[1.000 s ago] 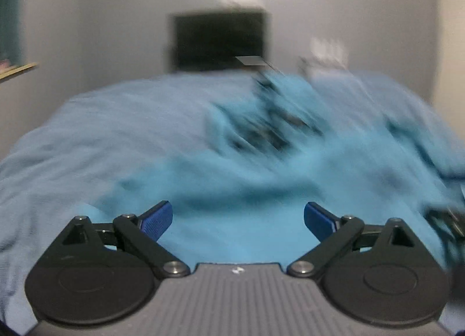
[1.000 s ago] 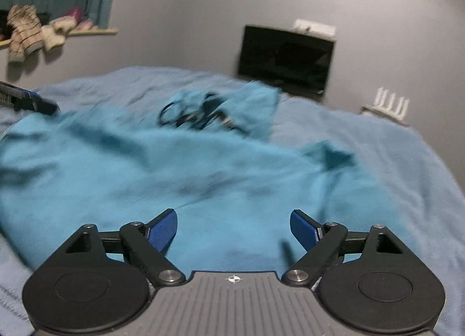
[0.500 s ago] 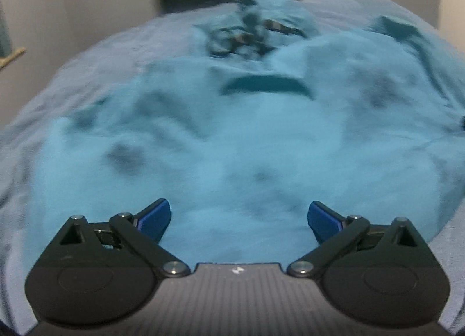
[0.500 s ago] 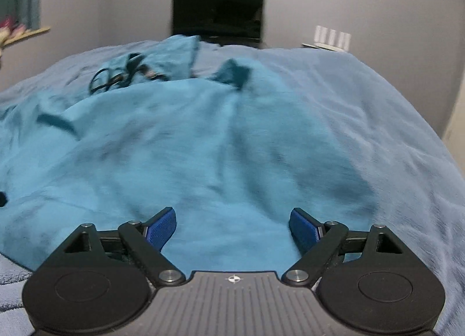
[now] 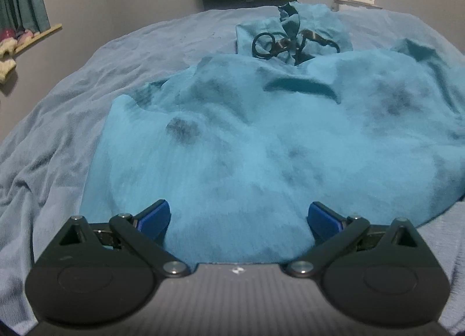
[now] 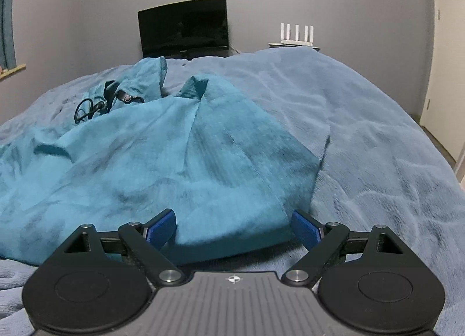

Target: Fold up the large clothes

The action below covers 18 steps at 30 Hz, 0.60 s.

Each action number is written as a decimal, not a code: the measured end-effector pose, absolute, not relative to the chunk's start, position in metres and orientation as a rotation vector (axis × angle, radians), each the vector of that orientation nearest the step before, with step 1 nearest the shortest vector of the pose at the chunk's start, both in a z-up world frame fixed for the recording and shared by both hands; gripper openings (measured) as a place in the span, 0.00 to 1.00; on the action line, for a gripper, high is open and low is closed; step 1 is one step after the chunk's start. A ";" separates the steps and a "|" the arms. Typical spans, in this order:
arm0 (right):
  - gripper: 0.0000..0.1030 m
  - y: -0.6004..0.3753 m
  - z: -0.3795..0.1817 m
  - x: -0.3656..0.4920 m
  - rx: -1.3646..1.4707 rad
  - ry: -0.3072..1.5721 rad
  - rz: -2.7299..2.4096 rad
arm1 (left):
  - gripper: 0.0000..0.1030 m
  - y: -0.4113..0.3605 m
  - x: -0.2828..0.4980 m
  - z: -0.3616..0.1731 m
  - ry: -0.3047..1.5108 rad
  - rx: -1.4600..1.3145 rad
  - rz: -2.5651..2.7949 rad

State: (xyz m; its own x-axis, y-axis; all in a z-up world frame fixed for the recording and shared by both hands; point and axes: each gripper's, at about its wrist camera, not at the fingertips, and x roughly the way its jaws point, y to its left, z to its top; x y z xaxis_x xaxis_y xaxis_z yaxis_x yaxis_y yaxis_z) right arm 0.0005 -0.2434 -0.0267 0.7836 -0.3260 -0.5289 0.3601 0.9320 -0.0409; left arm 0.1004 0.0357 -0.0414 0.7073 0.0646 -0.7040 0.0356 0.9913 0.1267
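Note:
A large teal fleece garment point(image 5: 261, 138) lies rumpled on the bed, its hood with black straps point(image 5: 279, 42) at the far end. It also shows in the right wrist view point(image 6: 151, 167), with its near hem lying between that gripper's fingers. My left gripper point(image 5: 238, 219) is open, low over the garment's near left part. My right gripper point(image 6: 232, 228) is open at the garment's near right hem. Neither holds anything.
The bed is covered by a blue-grey blanket point(image 6: 363, 132). A black monitor point(image 6: 183, 28) and a white router point(image 6: 296, 35) stand beyond the far edge by the grey wall. A window ledge with curtain point(image 5: 26, 16) is at the left.
Both grippers have swung and come lower and closer to the garment's near edge. The views have steadied from blur. Both grippers stay open.

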 end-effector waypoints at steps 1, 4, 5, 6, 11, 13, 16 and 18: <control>0.86 -0.243 -0.025 -0.003 0.070 0.554 -0.373 | 1.00 0.037 0.098 -0.039 0.779 0.124 0.017; 0.86 -0.241 -0.017 -0.015 0.072 0.501 -0.377 | 1.00 0.045 0.087 -0.026 0.716 0.081 0.033; 0.86 -0.240 -0.015 -0.017 0.067 0.484 -0.374 | 1.00 0.050 0.087 -0.024 0.711 0.065 0.045; 0.85 -0.240 -0.014 -0.017 0.058 0.478 -0.377 | 1.00 0.056 0.090 -0.024 0.724 0.046 0.069; 0.77 -0.257 -0.029 -0.001 0.106 0.545 -0.425 | 1.00 0.097 0.104 -0.042 0.847 -0.169 0.140; 0.77 -0.268 -0.036 0.004 0.148 0.557 -0.445 | 1.00 0.104 0.105 -0.045 0.853 -0.202 0.167; 0.79 -0.286 -0.045 0.009 0.233 0.566 -0.460 | 1.00 0.109 0.107 -0.049 0.870 -0.237 0.176; 0.80 -0.297 -0.049 0.009 0.302 0.561 -0.450 | 1.00 0.110 0.107 -0.051 0.879 -0.247 0.182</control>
State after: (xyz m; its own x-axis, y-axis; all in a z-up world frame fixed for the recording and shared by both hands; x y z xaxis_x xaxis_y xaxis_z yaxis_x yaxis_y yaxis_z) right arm 0.0094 -0.2974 -0.0492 0.7542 -0.3254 -0.5703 0.4863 0.8605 0.1520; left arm 0.1068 0.1101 -0.0509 0.6255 0.0562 -0.7782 -0.2581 0.9562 -0.1384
